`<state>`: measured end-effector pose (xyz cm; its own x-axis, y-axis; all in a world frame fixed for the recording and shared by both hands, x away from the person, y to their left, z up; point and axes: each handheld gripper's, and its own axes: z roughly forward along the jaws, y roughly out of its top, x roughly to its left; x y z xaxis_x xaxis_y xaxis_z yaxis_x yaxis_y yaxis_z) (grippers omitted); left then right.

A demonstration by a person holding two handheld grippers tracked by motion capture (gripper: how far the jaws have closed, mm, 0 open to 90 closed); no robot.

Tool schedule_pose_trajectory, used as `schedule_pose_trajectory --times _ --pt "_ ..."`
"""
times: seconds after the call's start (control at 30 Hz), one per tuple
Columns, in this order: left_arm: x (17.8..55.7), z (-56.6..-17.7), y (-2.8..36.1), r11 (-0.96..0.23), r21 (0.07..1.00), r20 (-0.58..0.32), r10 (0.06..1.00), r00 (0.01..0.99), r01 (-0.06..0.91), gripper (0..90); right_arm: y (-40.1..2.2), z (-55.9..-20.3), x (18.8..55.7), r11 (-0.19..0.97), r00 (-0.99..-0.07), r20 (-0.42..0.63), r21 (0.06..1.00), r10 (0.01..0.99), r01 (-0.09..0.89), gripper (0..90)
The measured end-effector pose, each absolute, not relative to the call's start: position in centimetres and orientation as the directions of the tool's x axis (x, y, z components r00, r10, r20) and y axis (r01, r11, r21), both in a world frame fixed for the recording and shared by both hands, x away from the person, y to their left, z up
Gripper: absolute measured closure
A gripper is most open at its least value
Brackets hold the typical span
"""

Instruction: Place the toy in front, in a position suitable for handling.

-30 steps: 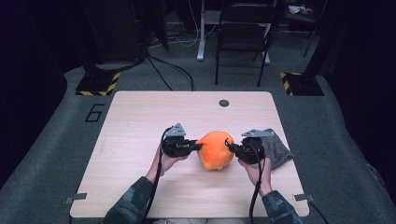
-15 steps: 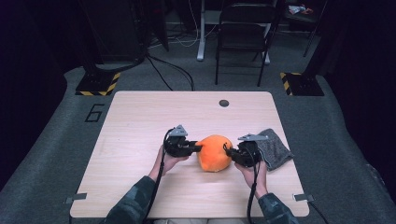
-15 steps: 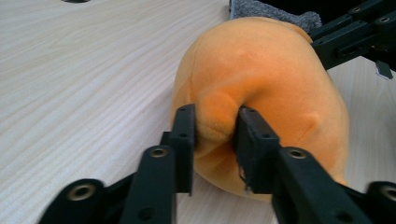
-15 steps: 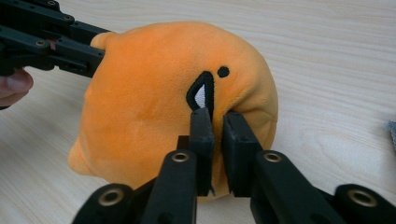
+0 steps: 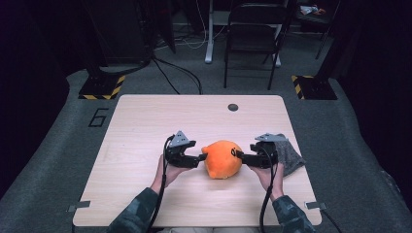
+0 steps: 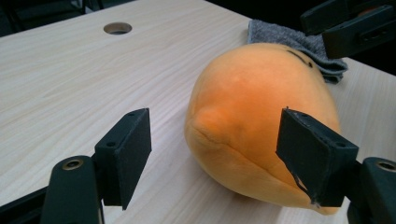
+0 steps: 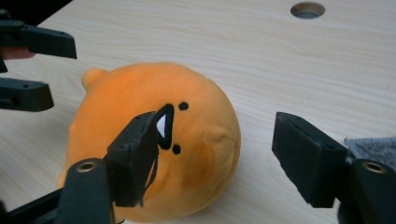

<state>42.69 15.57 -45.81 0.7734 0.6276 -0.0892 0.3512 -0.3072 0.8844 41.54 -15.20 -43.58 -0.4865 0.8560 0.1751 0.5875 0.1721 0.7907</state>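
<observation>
An orange plush toy (image 5: pixel 222 159) with a small black-and-white face lies on the wooden table (image 5: pixel 145 121), near its front middle. My left gripper (image 5: pixel 200 158) is at the plush's left side, open, its jaws spread on either side of the plush's near end (image 6: pixel 261 93). My right gripper (image 5: pixel 239 156) is at the plush's right side, also open. In the right gripper view its left jaw overlaps the face side of the plush (image 7: pixel 130 102) and its right jaw stands over bare table. I cannot tell whether any jaw touches the plush.
A folded grey cloth (image 5: pixel 291 158) lies on the table just right of the right gripper, also seen behind the plush (image 6: pixel 299 42). A round cable hole (image 5: pixel 233 107) sits near the table's far edge. A chair (image 5: pixel 252 43) stands beyond the table.
The plush and both grippers have shifted slightly toward the person's side of the table. Both grippers stay close against the plush's sides.
</observation>
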Motion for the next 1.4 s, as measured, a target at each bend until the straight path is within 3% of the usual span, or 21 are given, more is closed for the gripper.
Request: schedule_pose_trajectory --times 0.33,0.87,1.17,1.4 --pt "39.3 -46.8 14.4 -0.378 0.872 -0.011 0.62 0.785 0.311 26.3 -12.8 -43.6 42.6 0.265 -0.568 0.138 0.78 0.811 0.567 30.9" --pt "37.5 -49.2 11.1 -0.472 0.825 0.082 0.645 0.76 0.312 30.4 -11.9 -45.3 44.6 0.235 -0.504 0.191 0.712 0.842 0.662 28.2" --pt "37.4 -50.0 10.4 -0.476 0.825 0.103 0.657 0.747 0.305 40.3 -12.2 -45.6 44.5 0.212 -0.498 0.214 0.716 0.84 0.665 24.2" --pt "37.3 -50.3 10.3 -0.472 0.828 0.097 0.651 0.753 0.301 60.1 -12.4 -45.7 44.5 0.199 -0.5 0.231 0.72 0.835 0.665 18.3"
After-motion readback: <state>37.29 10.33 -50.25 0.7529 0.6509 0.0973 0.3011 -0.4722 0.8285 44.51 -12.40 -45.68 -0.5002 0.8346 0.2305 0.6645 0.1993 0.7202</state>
